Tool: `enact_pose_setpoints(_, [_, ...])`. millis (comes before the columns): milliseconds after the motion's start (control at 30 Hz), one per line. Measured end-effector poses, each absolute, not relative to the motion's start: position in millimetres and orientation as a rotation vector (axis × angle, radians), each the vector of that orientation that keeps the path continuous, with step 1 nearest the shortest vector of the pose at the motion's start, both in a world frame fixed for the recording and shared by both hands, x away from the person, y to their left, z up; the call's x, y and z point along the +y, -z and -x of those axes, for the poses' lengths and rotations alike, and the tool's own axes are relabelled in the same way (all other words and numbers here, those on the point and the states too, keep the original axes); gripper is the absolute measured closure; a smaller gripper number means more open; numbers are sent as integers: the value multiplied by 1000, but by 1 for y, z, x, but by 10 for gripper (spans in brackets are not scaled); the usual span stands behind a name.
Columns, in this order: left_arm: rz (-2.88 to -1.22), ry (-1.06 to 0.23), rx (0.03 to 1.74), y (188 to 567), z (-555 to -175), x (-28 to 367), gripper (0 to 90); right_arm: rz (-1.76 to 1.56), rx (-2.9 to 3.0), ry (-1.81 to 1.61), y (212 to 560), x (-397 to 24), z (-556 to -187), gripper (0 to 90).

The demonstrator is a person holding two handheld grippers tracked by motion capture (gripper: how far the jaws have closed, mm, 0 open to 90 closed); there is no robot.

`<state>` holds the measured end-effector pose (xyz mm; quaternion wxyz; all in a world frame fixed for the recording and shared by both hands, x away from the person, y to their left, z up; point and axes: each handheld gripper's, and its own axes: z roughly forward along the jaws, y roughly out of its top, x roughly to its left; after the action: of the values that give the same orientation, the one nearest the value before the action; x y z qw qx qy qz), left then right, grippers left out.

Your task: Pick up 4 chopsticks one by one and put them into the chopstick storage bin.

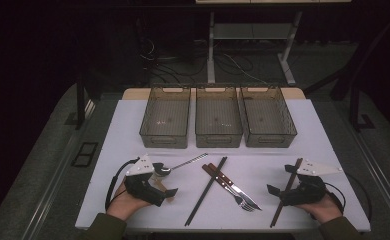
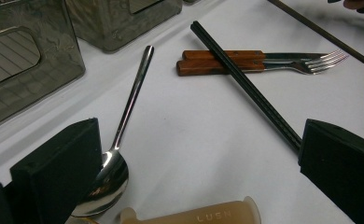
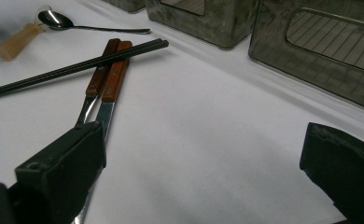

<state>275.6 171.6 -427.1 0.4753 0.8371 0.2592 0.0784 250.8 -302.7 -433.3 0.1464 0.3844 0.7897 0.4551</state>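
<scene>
High view: both grippers, left (image 1: 170, 187) and right (image 1: 278, 182), are resting wide open and empty; spoon (image 1: 175, 165) is lying beside the left, chopsticks (image 1: 206, 190) crossing fork (image 1: 238, 192) between, three bins (image 1: 218, 140) standing behind.

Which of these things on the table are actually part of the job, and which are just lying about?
In the job, likely:
spoon
fork
knife
black chopsticks
brown chopstick
three bins
left gripper, open
right gripper, open

Lying about:
floor cables
table legs
</scene>
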Motion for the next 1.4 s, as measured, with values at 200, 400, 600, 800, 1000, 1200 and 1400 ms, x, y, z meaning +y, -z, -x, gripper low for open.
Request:
enact_pose_setpoints(200, [-2036,-186,639,427,-277,171,0,-1109,2274,-1302,433,-304,-251,6])
enact_pose_setpoints(400, [-2031,-180,649,427,-279,172,0,-1126,2288,-1283,433,-307,-254,5])
enact_pose_setpoints(600, [-2038,-182,636,427,-277,173,0,-1156,2304,-1260,429,-309,-256,6])
enact_pose_setpoints(800, [-2028,-185,637,427,-277,174,0,-1159,2305,-1227,427,-311,-259,43])
enact_pose_setpoints(1000, [-2024,-182,636,427,-277,174,0,-1186,2285,-1200,427,-317,-264,67])
enact_pose_setpoints(1200, [-2025,-181,637,427,-277,173,0,-1188,2252,-1211,425,-324,-263,116])
enact_pose_setpoints(1400, [-2025,-182,637,427,-276,173,0,-1231,2225,-1190,426,-333,-266,220])
